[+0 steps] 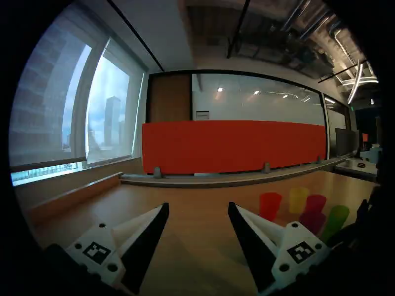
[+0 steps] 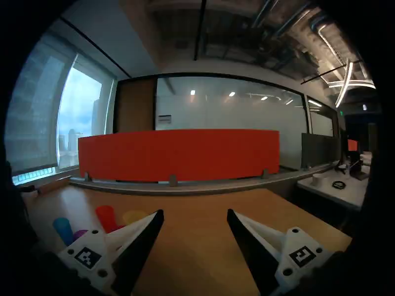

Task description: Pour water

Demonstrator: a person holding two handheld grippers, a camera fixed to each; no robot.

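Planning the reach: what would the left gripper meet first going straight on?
Likely the orange divider panel across the wooden desk; the left gripper points over bare wood, with the coloured cups off to its right.

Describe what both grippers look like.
The left gripper and right gripper look alike: two tapered, wedge-shaped jaws, white bodies with black inner faces, each carrying a square black-and-white marker tag beside small dark holes.

left gripper [image 1: 198, 206] level, jaws spread wide, nothing between the fingers [image 1: 148, 237] — right gripper [image 2: 195, 213] same pose, fingers [image 2: 140, 241] apart, holding nothing, pointing forward over the desk.
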